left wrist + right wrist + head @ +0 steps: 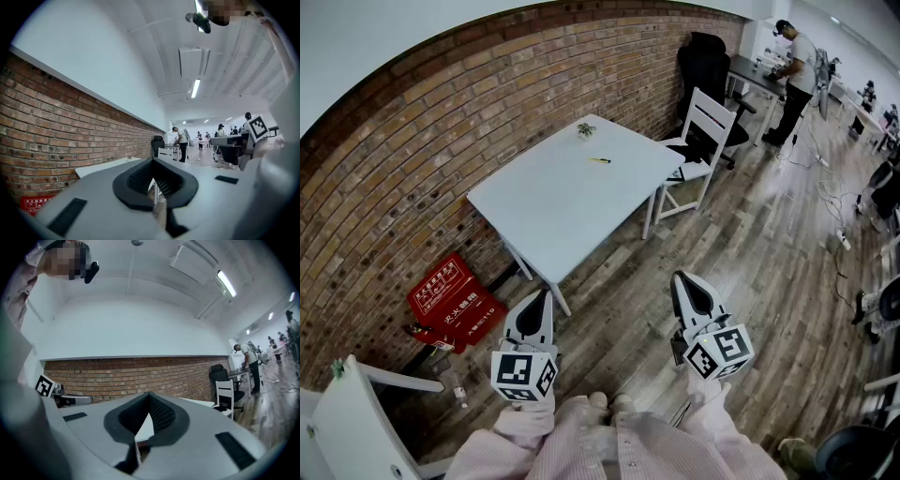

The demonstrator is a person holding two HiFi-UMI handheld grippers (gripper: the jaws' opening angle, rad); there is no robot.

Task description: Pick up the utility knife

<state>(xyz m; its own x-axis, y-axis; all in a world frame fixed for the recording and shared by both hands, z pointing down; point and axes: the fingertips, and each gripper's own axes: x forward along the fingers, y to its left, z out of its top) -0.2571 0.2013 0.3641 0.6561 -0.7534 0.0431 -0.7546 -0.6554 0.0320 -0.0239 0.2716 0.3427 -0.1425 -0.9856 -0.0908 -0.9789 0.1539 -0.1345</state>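
My left gripper (pixel 545 294) and right gripper (pixel 678 277) are both closed and empty. The slim yellow utility knife (pixel 600 160) lies well away on the white rectangular table (pixel 553 202) — I should walk closer, then spread one gripper's jaws across its handle.

I hold both grippers level ahead of me, side by side and well apart. The left gripper (pixel 546 296) has its jaws closed tip to tip with nothing between them, and the right gripper (pixel 679 279) is likewise closed and empty. My forearms, in pale pink sleeves (pixel 517 433), reach in from the bottom of the head view, with the marker cubes (pixel 525 373) nearest me.
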